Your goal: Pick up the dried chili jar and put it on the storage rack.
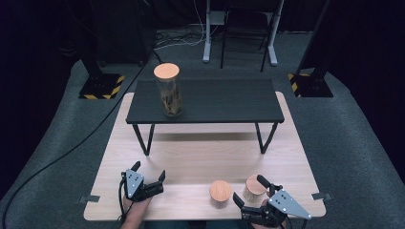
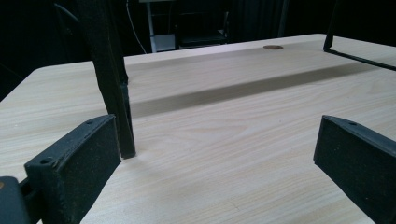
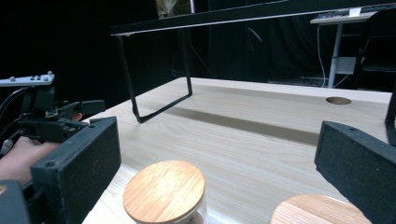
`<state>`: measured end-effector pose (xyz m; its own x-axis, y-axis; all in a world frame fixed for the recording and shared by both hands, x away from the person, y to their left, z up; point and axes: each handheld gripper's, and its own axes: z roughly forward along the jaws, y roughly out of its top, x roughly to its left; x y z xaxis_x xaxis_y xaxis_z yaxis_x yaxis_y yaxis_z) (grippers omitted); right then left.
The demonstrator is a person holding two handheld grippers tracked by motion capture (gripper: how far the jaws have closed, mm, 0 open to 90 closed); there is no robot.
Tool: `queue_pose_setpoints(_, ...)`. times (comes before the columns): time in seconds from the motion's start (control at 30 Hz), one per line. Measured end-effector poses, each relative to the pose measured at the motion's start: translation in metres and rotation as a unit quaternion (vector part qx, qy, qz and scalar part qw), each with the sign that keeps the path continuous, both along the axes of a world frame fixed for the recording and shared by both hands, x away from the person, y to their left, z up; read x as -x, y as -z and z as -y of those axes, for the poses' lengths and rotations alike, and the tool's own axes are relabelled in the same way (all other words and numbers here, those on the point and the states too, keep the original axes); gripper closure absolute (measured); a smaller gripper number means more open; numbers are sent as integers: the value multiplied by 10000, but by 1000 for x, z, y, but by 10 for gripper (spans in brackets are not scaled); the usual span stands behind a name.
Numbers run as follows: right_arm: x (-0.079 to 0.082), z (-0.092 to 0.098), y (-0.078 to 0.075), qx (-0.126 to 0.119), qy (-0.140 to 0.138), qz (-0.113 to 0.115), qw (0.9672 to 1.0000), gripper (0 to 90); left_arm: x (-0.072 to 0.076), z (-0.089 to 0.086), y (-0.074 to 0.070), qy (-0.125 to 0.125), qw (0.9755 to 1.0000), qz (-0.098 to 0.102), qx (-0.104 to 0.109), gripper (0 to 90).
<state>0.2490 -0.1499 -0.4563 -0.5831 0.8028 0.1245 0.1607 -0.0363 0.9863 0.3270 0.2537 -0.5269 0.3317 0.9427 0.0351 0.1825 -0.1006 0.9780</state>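
While the right claw (image 1: 251,189) stands spread about one wood-lidded jar (image 1: 254,188), half hiding it, the second jar (image 1: 220,193) sits just beside on the tabletop (image 1: 200,157); the left claw (image 1: 149,172) gapes empty.

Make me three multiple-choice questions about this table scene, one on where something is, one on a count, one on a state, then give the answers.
1. Where does the tall jar stand?
A. on the dark raised shelf
B. on the floor
C. between the left tool's jaws

2. How many wooden-lidded jars show in the high view?
A. one
B. three
C. five

3. How is the right tool?
A. shut on a jar
B. open, holding nothing
C. lying on the shelf

Answers: 1 A, the tall jar sits at the shelf's left end. 2 B, it plus two short jars, the left short jar and the right short jar, on the light table. 3 B, its jaws stand wide apart near the short jars, gripping neither.
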Motion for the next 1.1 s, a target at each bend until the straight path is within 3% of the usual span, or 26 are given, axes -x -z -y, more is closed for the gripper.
queue_pose_setpoints(0.6, -2, -32, 15, 308, -340, -167, 9988, 0, 0, 0, 0, 21, 10000, 11, -6, 1)
queue_pose_setpoints(1.1, -6, -42, 26, 418, -300, -286, 9983, 0, 0, 0, 0, 31, 10000, 14, 27, 1)
